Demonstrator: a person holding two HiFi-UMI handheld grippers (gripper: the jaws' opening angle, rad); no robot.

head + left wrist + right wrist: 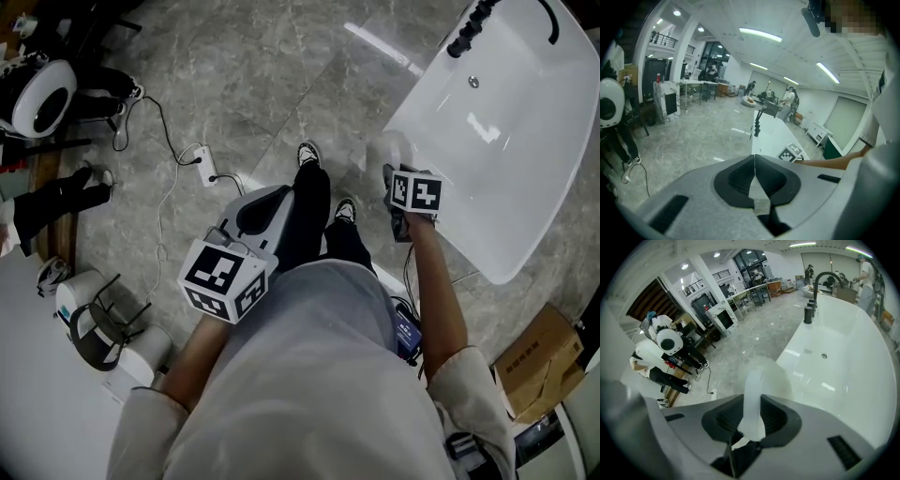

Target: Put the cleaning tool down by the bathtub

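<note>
Open lab hall: bathtub (506, 141), worktables (701, 85)

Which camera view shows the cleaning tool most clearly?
The right gripper view: the cleaning tool sits clamped between the jaws, pale head beyond. The head view shows only a blur; the left gripper view, nothing.

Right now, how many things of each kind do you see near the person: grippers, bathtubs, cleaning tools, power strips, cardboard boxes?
Grippers: 2 (left gripper, right gripper)
Bathtub: 1
Cleaning tool: 1
Power strip: 1
Cardboard box: 1
Total: 6
</note>
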